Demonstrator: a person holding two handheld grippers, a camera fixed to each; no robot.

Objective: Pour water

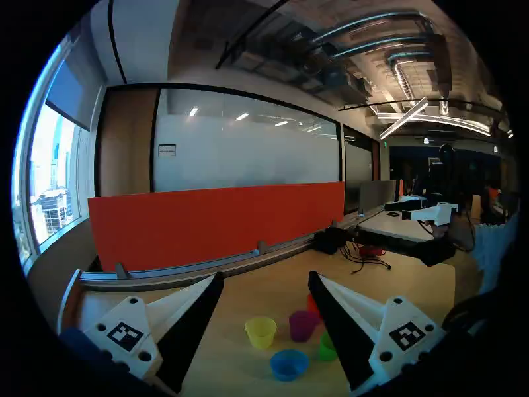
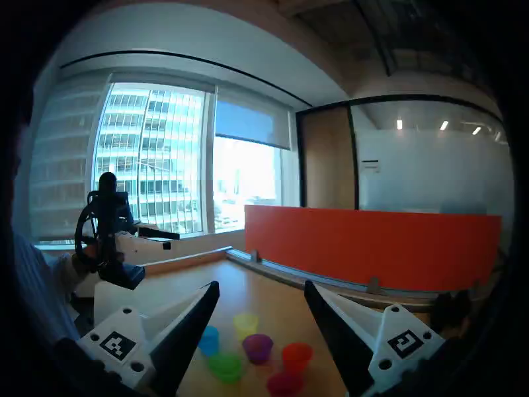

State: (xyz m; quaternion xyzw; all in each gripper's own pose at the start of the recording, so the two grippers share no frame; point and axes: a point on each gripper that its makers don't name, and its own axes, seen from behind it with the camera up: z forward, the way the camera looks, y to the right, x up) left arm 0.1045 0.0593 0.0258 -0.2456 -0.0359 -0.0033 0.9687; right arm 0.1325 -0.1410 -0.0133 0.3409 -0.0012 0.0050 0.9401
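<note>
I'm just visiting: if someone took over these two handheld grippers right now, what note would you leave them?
Left gripper: open, empty, held over the desk.
Right gripper: open, empty.
Things: yellow cup, purple cup, blue cup, green cup, orange cup and pink cup clustered on the desk ahead of both grippers.
Done: nothing gripped. Whether any cup holds water cannot be told.
Left: grip a cup and pour.

Bright from the window, blown out to white in places. Dimmer farther in, lit there by ceiling strip lights, glinting off the glass wall. Bent hard by fisheye at the edges, softer and darker there. Sharp enough in the middle.
</note>
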